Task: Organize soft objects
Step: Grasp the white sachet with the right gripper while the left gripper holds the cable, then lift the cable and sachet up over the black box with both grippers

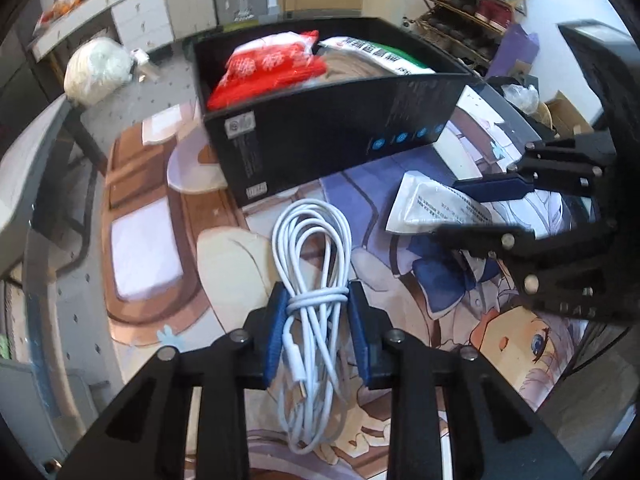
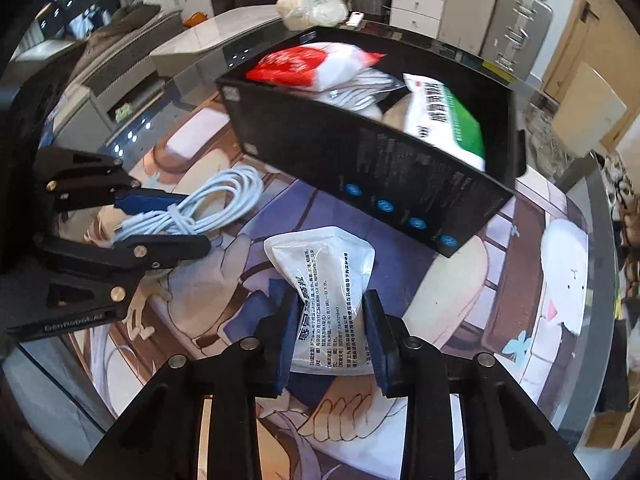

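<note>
Cable (image 1: 312,264) clamped in left tongs (image 1: 316,336) | sachet (image 2: 324,280) clamped in right tongs (image 2: 332,344) | black box (image 1: 320,136) just ahead

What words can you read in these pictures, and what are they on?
"GenRobot.AI": raised letters on the left gripper body, right wrist view.
White sachet in the right gripper: Chinese print, too small to read surely.
Green-and-white packet in the black box: large Chinese letters, blurred.
Red packet: white signs, blurred.
Box side: fine print and blue round icons, unreadable.
</note>
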Available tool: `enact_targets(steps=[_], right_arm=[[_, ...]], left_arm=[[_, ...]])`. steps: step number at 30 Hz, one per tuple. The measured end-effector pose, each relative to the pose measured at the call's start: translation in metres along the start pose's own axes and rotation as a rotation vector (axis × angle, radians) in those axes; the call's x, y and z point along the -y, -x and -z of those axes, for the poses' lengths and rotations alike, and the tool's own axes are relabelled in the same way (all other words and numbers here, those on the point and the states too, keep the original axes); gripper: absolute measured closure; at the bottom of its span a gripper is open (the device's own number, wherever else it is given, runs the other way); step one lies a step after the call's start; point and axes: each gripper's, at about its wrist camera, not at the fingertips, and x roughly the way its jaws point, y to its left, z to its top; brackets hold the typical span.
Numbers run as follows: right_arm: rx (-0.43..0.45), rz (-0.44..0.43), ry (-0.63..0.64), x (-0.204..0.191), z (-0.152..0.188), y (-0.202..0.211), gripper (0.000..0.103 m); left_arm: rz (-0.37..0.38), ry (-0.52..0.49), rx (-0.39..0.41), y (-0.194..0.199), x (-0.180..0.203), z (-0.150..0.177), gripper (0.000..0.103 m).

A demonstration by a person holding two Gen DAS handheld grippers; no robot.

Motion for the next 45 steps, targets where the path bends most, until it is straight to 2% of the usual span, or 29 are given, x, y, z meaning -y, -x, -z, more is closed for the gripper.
enact_targets(steps=[1,2,3,4,7,9,10,11,12,15,19,23,24,35,38,42,45], right_arm=[[-0.002,-0.001,0.006,-0.002,0.0,-0.001,0.069],[-0.005,0.003,0.008,-0.005,-0.001,-0.005,0.066],[-0.006,0.006,0.009,-0.007,-0.001,-0.007,0.061],[-0.011,0.012,0.009,-0.008,-0.002,-0.008,0.061],[-0.019,0.029,0.013,-0.009,-0.003,-0.012,0.05],[-0.019,0.032,-0.005,-0.006,-0.003,-0.014,0.046],[-0.022,0.026,-0.009,-0.006,-0.005,-0.015,0.046],[-0.022,0.017,-0.006,-0.007,-0.005,-0.015,0.054],[-0.018,0.005,0.005,-0.008,-0.005,-0.014,0.068],[-0.016,0.016,0.021,-0.014,-0.006,-0.012,0.076],[0.013,-0.005,-0.003,-0.012,-0.008,-0.008,0.078],[0.054,-0.024,-0.018,-0.008,-0.012,0.005,0.078],[0.067,-0.028,-0.021,-0.011,-0.012,0.01,0.079],[0.346,-0.05,-0.041,-0.021,-0.017,0.07,0.079],[0.449,-0.054,-0.047,-0.024,-0.014,0.089,0.079],[0.602,-0.039,-0.051,-0.025,-0.005,0.113,0.079],[0.764,0.005,-0.098,-0.023,0.005,0.135,0.079]], left_arm=[[0.003,0.012,0.015,0.001,-0.001,0.001,0.074],[0.002,0.015,0.015,0.001,-0.001,0.001,0.068],[0.0,0.009,0.017,0.001,0.001,0.001,0.054],[-0.001,-0.003,0.01,0.0,0.003,0.001,0.048],[-0.029,-0.029,0.011,-0.001,0.01,0.004,0.048],[-0.048,-0.05,0.013,-0.001,0.014,0.006,0.053],[-0.043,-0.049,0.012,-0.001,0.014,0.006,0.06],[-0.04,-0.051,0.012,0.0,0.014,0.006,0.077],[-0.04,-0.06,0.016,0.001,0.014,0.006,0.077],[-0.013,-0.049,0.009,0.002,0.011,0.004,0.077],[-0.018,-0.048,0.029,0.005,0.01,0.004,0.077],[0.032,-0.044,0.086,0.023,0.01,0.002,0.078],[0.034,-0.053,0.109,0.029,0.01,0.001,0.081],[0.013,-0.074,0.372,0.082,0.009,-0.001,0.081],[-0.039,-0.085,0.458,0.096,0.011,-0.001,0.081],[-0.046,-0.066,0.576,0.117,0.004,0.001,0.081],[-0.057,-0.044,0.665,0.131,-0.002,0.005,0.081]])
